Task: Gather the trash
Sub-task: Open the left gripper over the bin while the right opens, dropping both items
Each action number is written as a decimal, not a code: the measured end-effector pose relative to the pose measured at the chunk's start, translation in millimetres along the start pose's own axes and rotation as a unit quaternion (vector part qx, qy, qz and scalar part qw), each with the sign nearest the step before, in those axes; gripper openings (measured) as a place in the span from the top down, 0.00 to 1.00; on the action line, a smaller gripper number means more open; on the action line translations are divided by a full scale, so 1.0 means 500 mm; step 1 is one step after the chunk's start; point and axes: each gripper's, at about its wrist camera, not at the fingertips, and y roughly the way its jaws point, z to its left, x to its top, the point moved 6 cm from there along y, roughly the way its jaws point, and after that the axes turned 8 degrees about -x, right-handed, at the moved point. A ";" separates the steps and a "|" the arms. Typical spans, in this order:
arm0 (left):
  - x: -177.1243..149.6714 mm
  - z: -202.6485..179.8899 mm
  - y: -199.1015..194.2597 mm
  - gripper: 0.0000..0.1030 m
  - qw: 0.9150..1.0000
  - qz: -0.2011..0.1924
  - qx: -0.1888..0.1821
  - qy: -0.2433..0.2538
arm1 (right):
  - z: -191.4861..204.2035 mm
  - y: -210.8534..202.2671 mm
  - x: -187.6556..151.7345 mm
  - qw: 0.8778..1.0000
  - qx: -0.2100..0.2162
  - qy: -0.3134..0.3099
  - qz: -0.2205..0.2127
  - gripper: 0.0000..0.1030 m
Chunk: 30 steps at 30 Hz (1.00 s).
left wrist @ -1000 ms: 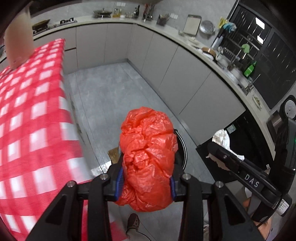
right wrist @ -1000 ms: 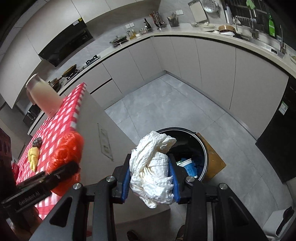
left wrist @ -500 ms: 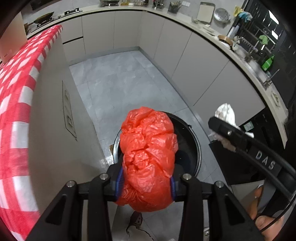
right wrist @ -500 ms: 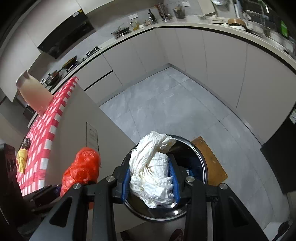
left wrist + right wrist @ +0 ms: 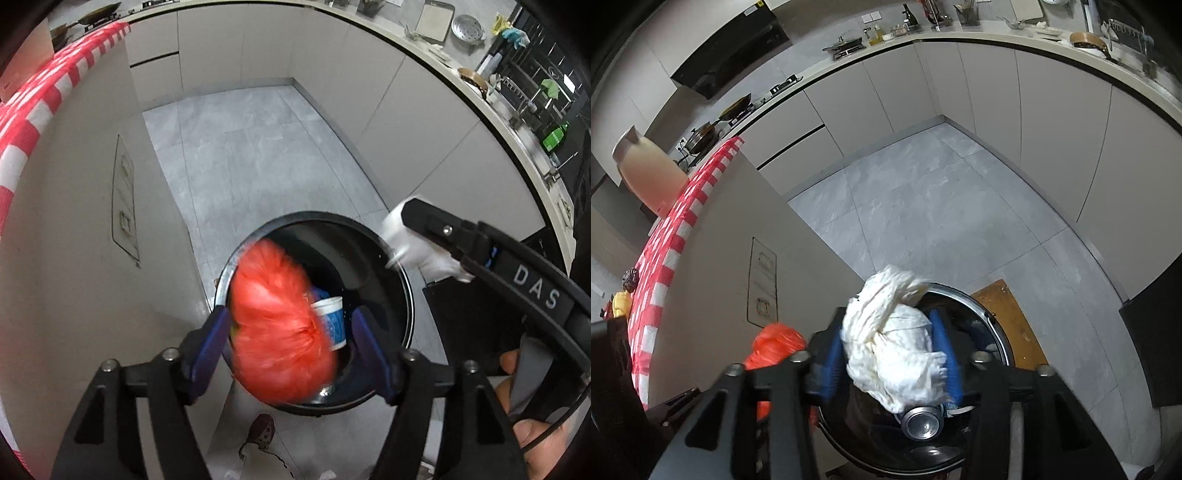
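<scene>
Bin point(image 5: 408, 295) interior half hidden (blurred red bag point(image 5: 280, 328) above)

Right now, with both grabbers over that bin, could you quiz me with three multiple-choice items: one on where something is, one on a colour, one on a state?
1. Where is the round black bin standing?
A. on the countertop
B. on the grey floor beside the counter with the checked cloth
C. inside a cabinet

2. What colour is the crumpled bag at the left gripper?
A. orange-red
B. green
C. black

3. How do the left gripper's jaws stand?
A. clamped tight on the bag
C. folded away out of sight
B. spread apart, the bag blurred and loose between them

Answers:
1 B, floor tiles surround the bin's rim.
2 A, the bag shows bright orange-red against the dark bin.
3 B, the jaws have just been opening and a gap shows beside the bag, above a blue-and-white cup.
</scene>
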 end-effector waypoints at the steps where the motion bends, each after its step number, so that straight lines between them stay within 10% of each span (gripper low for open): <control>1: 0.004 -0.004 0.000 0.29 1.000 -0.003 0.002 0.000 | -0.003 -0.001 0.004 1.000 -0.005 0.002 -0.004 0.36; 30: 0.014 -0.024 -0.190 0.29 0.995 -0.057 -0.049 0.063 | 0.021 -0.146 -0.068 0.997 -0.062 0.040 -0.007 0.37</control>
